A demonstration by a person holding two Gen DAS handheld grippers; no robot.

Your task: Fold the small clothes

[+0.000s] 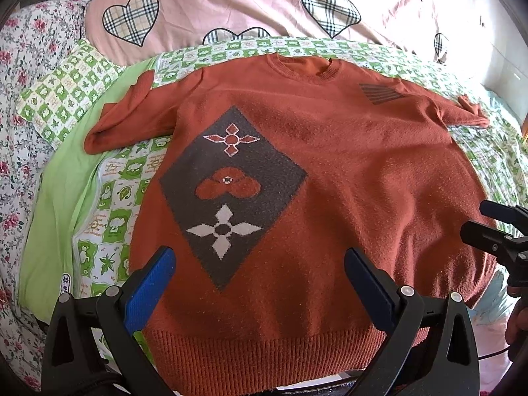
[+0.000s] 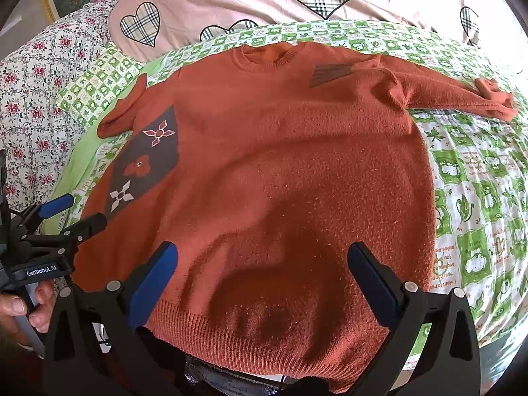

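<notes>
Rust-orange knit sweater (image 1: 346, 171) lay spread flat, front side up, on a green-and-white checked quilt (image 1: 109, 198), ribbed hem nearest the cameras, neckline at the far end. Grey diamond panel (image 1: 231, 194) with three flower motifs sat on one half of the sweater's chest; a small grey striped patch (image 1: 379, 94) sat near the opposite shoulder. One sleeve (image 1: 125, 118) lay bent back on itself beside the diamond side; the other sleeve (image 2: 462, 95) stretched straight out from the sweater, its cuff turned over. Left gripper (image 1: 260, 283) hovered above the sweater's hem on the diamond side, jaws spread wide, nothing between them. Right gripper (image 2: 264, 280) hovered above the hem on the plain side, jaws likewise wide apart and empty, casting a shadow on the knit. Beyond the sweater's neckline lay a pink cover with plaid hearts (image 1: 264, 3); a floral sheet (image 1: 19, 105) lay off past the bent sleeve. A person's hand (image 2: 29, 307) gripped the left gripper's handle.
</notes>
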